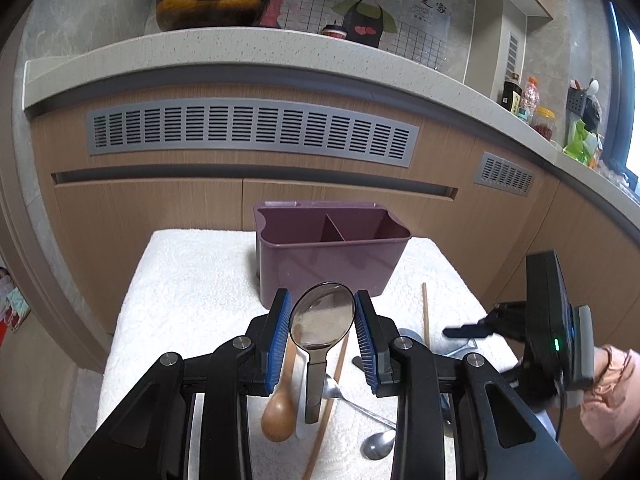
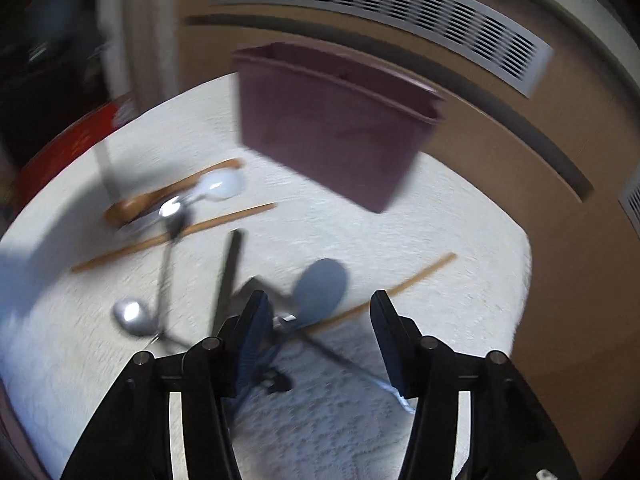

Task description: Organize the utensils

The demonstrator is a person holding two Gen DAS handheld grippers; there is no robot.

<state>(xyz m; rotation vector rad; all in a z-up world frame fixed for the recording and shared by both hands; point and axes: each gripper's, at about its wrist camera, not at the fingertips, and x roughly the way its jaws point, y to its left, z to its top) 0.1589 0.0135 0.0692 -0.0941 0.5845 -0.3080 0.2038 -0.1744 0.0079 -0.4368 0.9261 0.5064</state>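
My left gripper (image 1: 322,298) is shut on a smoky clear spoon (image 1: 322,320), its blue pads against the sides of the bowl and the handle hanging down. Just behind it stands the purple two-compartment utensil holder (image 1: 332,264) (image 2: 336,128). Below lie a wooden spoon (image 1: 278,412), a chopstick (image 1: 328,408) and a metal spoon (image 1: 376,446). My right gripper (image 2: 320,304) (image 1: 468,332) hangs open, pointing steeply down over a grey-blue spoon (image 2: 320,292) and a wooden chopstick (image 2: 400,288), with nothing pressed between its pads. The right wrist view is blurred.
A white towel (image 1: 192,288) covers the small table. On it lie another chopstick (image 2: 176,236), a white spoon (image 2: 220,190), a metal spoon (image 2: 132,316) and a black stick (image 2: 228,280). Wooden cabinets with grey vents (image 1: 252,130) stand behind. A pink sleeve (image 1: 608,392) is at the right.
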